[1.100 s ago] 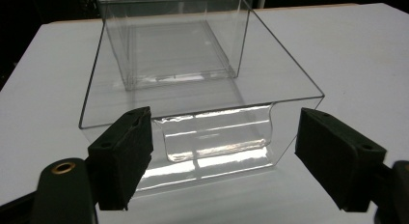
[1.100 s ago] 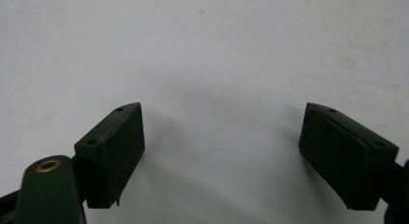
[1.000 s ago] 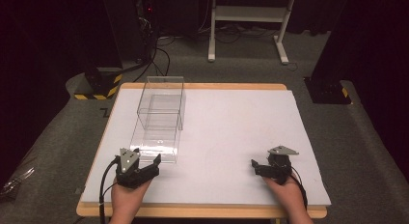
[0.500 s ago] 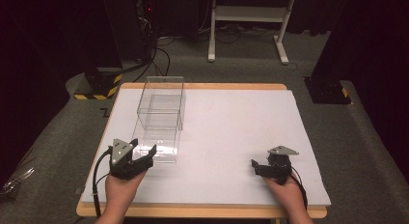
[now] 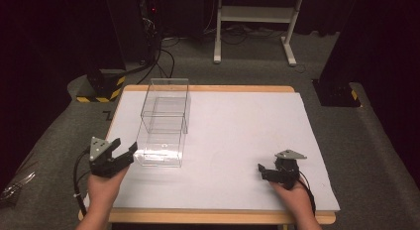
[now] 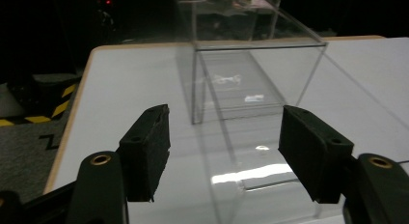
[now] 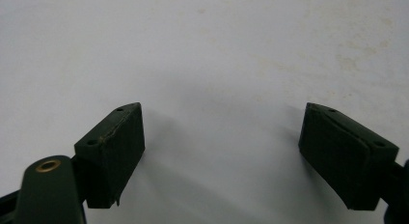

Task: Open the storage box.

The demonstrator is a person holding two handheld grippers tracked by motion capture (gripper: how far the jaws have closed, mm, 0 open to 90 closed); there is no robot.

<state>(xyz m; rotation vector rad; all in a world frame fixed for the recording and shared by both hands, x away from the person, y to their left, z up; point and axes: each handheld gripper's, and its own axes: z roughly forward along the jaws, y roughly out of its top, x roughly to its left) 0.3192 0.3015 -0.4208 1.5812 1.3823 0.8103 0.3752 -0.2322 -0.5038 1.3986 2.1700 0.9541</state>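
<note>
Lying flat, clear box (image 5: 165, 122) runs lengthwise away from the person

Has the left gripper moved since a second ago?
Yes. The left gripper has slid left toward the table edge, off the clear box's near end; its jaws have just been closing, nothing pressed between them.

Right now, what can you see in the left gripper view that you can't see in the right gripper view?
The left gripper view shows the clear plastic box standing ahead of the left tool, with its near edge reaching between the jaws, which have just been closing but do not press on it. It also shows the table's wooden edge and the dark floor. The right gripper view shows the right tool, open over bare surface with faint marks. Both share the white tabletop.
</note>
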